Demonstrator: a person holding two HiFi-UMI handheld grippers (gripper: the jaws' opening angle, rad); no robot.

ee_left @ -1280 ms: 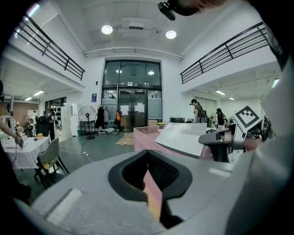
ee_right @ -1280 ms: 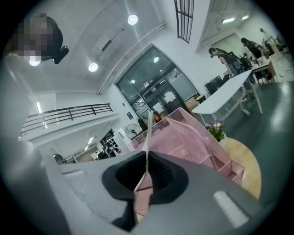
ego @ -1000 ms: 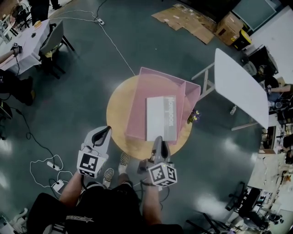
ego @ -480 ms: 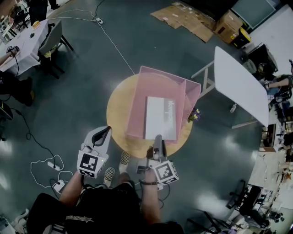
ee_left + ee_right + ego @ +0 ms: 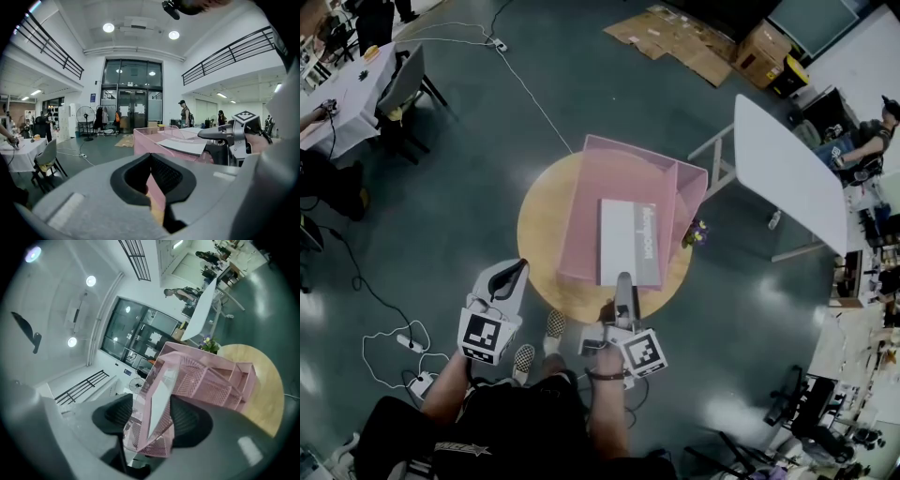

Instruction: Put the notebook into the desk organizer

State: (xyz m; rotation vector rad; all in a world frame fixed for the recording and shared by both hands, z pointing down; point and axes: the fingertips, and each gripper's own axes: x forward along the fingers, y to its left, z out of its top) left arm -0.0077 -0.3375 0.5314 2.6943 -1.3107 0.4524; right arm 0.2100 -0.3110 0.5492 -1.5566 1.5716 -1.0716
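— While the left gripper (image 5: pixel 520 267) rests pressed together, empty, what's the right gripper (image 5: pixel 623 279) doing?
— Its jaws have just been opening, spread around the near edge of the notebook (image 5: pixel 628 242), which lies in the pink organizer (image 5: pixel 600 178). Draw straight back; don't snag.

A round wooden worktop (image 5: pixel 540 225) stands on the dark floor (image 5: pixel 469 159); a pink mesh desk organizer (image 5: pixel 592 202) sits on it, covering its right half; a small flowering plant (image 5: pixel 697 232) stands at its right edge, just beside the organizer.
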